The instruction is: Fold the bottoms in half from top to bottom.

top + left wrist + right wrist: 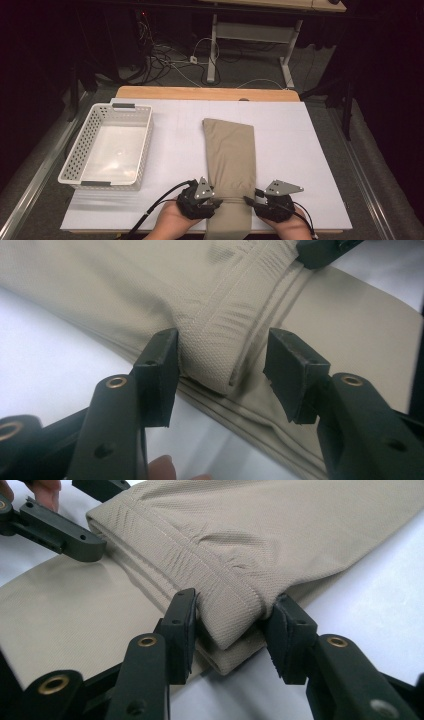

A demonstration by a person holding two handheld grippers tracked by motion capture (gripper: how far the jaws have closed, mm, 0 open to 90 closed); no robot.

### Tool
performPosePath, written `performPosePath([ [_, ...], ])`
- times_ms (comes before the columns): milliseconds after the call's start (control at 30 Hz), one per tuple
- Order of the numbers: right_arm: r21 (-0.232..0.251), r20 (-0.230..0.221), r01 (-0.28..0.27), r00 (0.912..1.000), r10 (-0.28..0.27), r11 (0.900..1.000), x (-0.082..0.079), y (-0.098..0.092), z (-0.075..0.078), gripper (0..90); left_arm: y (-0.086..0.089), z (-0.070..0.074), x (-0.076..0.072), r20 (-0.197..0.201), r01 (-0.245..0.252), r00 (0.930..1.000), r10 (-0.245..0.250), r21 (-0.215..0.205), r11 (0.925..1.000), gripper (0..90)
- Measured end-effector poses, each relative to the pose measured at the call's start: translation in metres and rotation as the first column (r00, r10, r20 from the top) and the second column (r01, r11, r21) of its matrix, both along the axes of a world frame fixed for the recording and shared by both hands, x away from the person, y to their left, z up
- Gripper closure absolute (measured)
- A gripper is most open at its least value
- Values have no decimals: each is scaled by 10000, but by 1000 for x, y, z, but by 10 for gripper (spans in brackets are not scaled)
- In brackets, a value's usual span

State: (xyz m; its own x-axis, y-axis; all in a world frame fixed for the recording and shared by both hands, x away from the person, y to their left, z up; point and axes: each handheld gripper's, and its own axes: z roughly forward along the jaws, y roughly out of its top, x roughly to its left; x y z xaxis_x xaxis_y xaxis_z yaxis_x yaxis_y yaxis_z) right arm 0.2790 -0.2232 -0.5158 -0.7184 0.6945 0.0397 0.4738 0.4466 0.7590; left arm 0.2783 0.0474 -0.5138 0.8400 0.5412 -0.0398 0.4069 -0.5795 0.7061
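Note:
A beige folded garment (230,150) lies lengthwise on the white table top (300,150), its near end hanging over the front edge. My left gripper (218,202) comes at its left edge near the front, my right gripper (248,201) at its right edge. In the left gripper view the stitched hem corner (215,360) sits between the jaws of the left gripper (222,375); the left pad touches it and a gap shows at the right pad. In the right gripper view the right gripper (232,630) has both pads pressed on the hem corner (230,615).
A white perforated plastic basket (82,137) stands at the table's left with nothing in it. A strip of wood (205,93) runs along the table's far edge. Beyond it are table legs and cables on the floor (170,60).

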Motion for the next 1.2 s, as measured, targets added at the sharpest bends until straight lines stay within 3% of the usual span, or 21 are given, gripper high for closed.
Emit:
performPosePath([
  [200,-69,-16,-161,9999,160,9998,-11,2,0,577,6,1,-7,-254,65,9997,-71,-222,9997,460],
  [667,-290,-95,-557,9984,554,9980,-38,4,0,570,12,-2,-33,-377,421,9984,-429,-209,9989,461],
  [967,-128,-257,-838,9962,834,9964,-56,4,1,570,13,-1,-48,-529,516,9972,-529,-251,9984,462],
  [1200,-110,-364,-969,9947,964,9952,-71,2,2,570,12,-2,-69,-603,721,9955,-734,-231,9971,462],
])
